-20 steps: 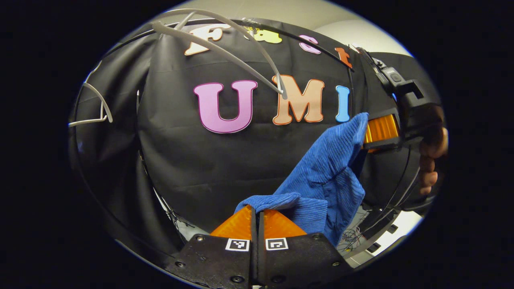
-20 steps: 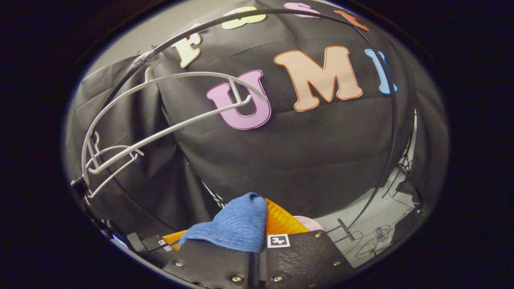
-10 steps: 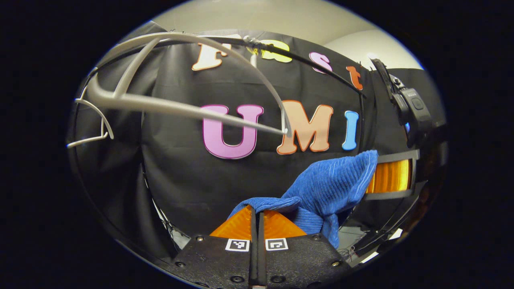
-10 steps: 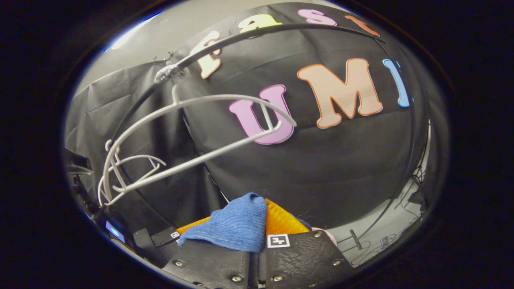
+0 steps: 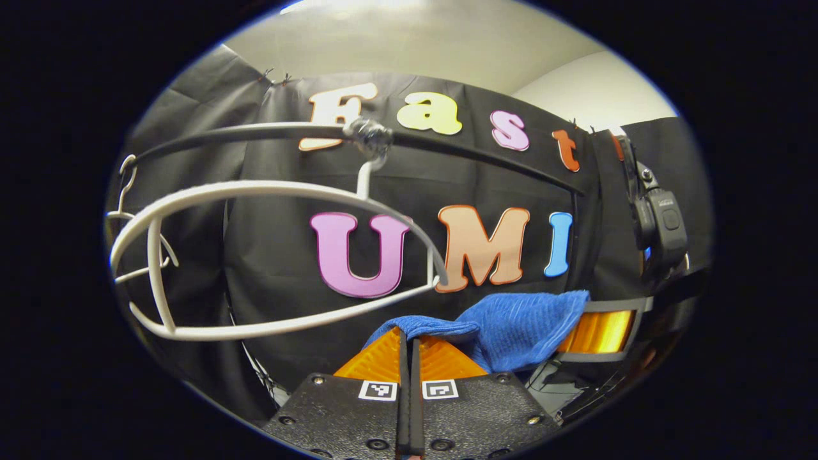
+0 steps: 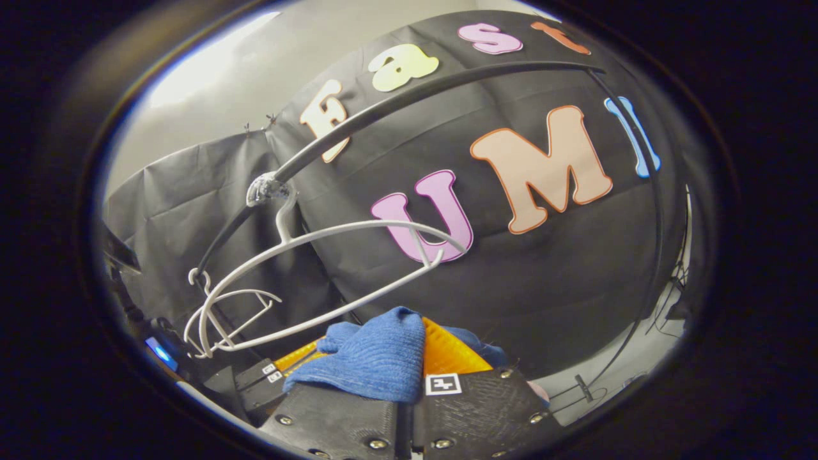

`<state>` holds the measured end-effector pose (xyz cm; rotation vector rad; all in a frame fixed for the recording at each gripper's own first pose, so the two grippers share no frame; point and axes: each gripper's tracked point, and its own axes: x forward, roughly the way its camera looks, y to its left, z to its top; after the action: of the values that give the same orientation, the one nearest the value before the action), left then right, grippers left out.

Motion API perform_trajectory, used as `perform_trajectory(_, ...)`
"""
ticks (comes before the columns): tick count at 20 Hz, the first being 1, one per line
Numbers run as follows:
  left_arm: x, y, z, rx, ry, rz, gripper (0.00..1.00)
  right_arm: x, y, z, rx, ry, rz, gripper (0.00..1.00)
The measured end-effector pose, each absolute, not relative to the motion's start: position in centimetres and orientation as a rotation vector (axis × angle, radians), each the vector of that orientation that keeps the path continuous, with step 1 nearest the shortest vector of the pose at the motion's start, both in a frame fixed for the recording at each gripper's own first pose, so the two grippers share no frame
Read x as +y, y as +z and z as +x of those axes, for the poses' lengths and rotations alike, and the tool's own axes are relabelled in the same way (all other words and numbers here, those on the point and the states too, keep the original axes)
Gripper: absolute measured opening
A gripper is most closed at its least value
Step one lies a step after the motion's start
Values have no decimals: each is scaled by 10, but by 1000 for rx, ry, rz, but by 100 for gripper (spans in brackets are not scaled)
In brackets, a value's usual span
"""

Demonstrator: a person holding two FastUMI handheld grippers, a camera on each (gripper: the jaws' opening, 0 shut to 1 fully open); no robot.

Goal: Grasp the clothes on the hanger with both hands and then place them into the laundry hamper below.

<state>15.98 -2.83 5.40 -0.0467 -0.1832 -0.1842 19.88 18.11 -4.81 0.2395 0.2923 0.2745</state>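
Cloth, blue and ribbed (image 5: 511,322), sags soft between both grips, clear of the white hanger (image 5: 268,255). Left hand-held gripper (image 5: 410,338) pinches one edge, right hand-held gripper (image 6: 415,345) another (light, limp, likely to bunch). Hold the edges firmly.

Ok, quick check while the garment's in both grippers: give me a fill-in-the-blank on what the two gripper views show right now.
1. The garment held between the two grippers is ____ in colour.
2. The white hanger on the black rail is ____ of clothing.
3. The left gripper is shut on a ____ of the garment.
4. The fingers of the right gripper are ____ in colour.

Missing words: blue; bare; fold; orange
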Motion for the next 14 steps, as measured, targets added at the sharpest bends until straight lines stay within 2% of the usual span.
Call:
perform_trajectory(8, -23, -26, 187, -20, -105, -15, 0, 140, -141, 217, 403, 156, 127, 5)
perform_trajectory(14, -19, -109, 208, 110, -83, 36, 0, 130, -228, 218, 537, 132, 120, 5)
